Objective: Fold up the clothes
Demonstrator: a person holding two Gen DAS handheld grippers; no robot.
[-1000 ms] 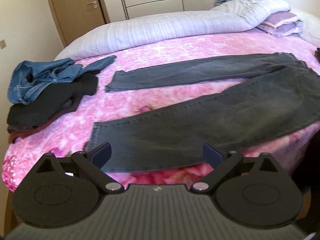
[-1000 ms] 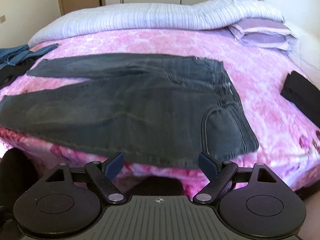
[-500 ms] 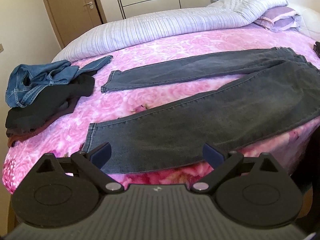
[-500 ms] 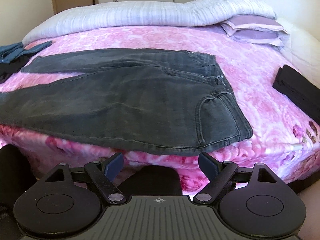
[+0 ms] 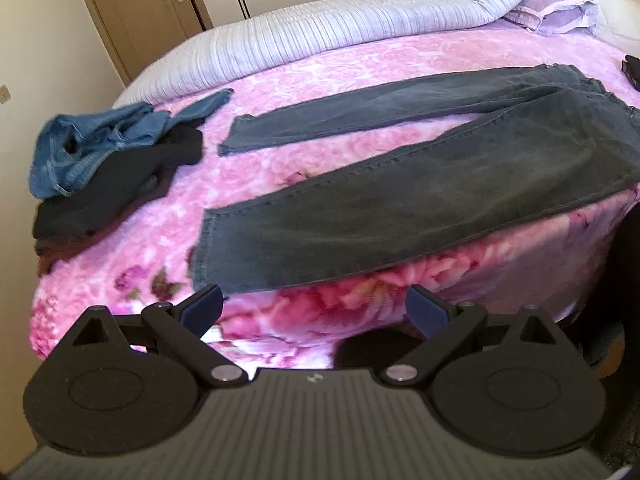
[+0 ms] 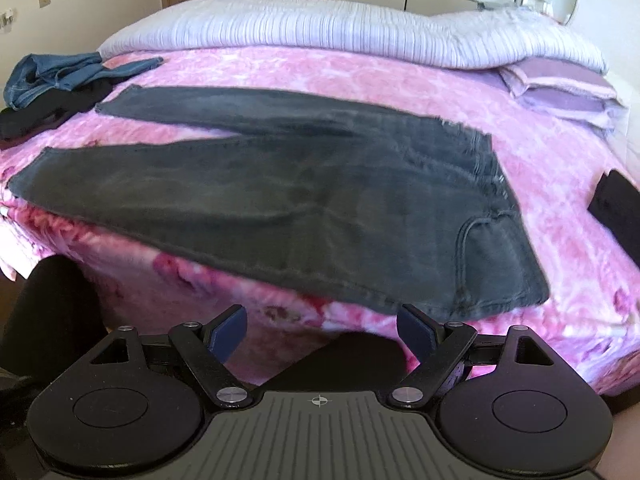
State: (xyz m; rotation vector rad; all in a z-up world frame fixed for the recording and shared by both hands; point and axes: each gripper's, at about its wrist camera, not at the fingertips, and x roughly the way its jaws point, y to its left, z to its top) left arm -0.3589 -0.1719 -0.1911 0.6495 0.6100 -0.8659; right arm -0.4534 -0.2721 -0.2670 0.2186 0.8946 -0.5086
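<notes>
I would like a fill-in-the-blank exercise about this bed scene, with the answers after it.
1. The dark grey jeans lie spread flat on a bedcover whose colour is ____.
2. Both legs of these jeans point toward the ____ side of the picture.
3. The left tongs and right tongs are both ____.
4. The crumpled blue jeans rest on a ____ garment.

Answers: pink; left; open; black

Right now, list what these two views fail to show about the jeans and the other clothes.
- Dark jeans: waistband cut off by the left view's right edge.
- Black garment: cut by the right view's edge; type unclear.
- Clothes pile: brown item beneath hidden by black cloth.
- Left tongs and right tongs: open, holding nothing.
</notes>
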